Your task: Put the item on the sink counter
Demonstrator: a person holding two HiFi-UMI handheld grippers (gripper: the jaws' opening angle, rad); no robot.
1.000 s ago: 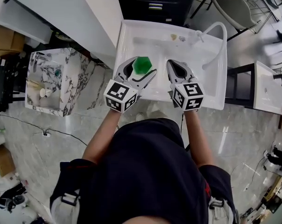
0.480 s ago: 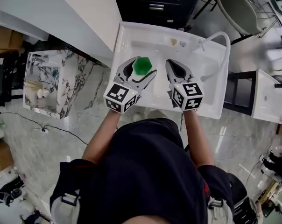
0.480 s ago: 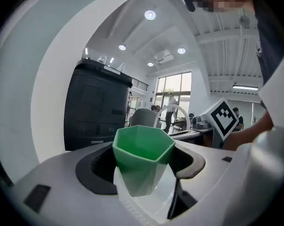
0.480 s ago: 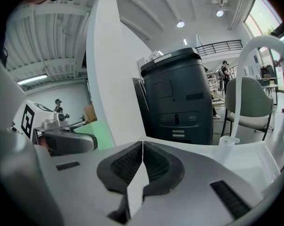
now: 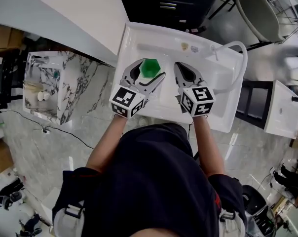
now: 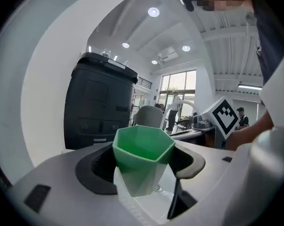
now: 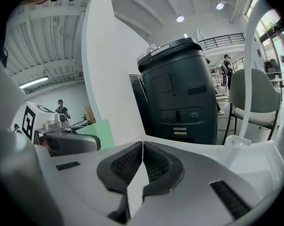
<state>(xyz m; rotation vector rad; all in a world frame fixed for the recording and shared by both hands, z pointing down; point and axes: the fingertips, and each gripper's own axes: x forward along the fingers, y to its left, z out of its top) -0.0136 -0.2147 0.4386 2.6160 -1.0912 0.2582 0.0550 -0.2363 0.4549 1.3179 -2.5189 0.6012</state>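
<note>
A green faceted cup (image 5: 150, 68) sits upright between the jaws of my left gripper (image 5: 150, 72), held over the white sink (image 5: 134, 38). In the left gripper view the cup (image 6: 143, 160) fills the gap between the dark pads, which press on its sides. My right gripper (image 5: 181, 75) hovers beside it over the basin, its jaws (image 7: 142, 166) shut together with nothing between them. The cup (image 7: 96, 133) shows at the left of the right gripper view.
A white curved faucet (image 5: 235, 58) rises at the sink's right end. Two small items (image 5: 189, 47) lie on the sink's far rim. A dark cabinet (image 5: 164, 4) stands behind the sink, a marble stand (image 5: 53, 85) at the left, and a white unit (image 5: 279, 107) at the right.
Both grippers hold their places over the basin with the cup still gripped. Only the head view has shifted slightly, so the sink appears a little more tilted.
</note>
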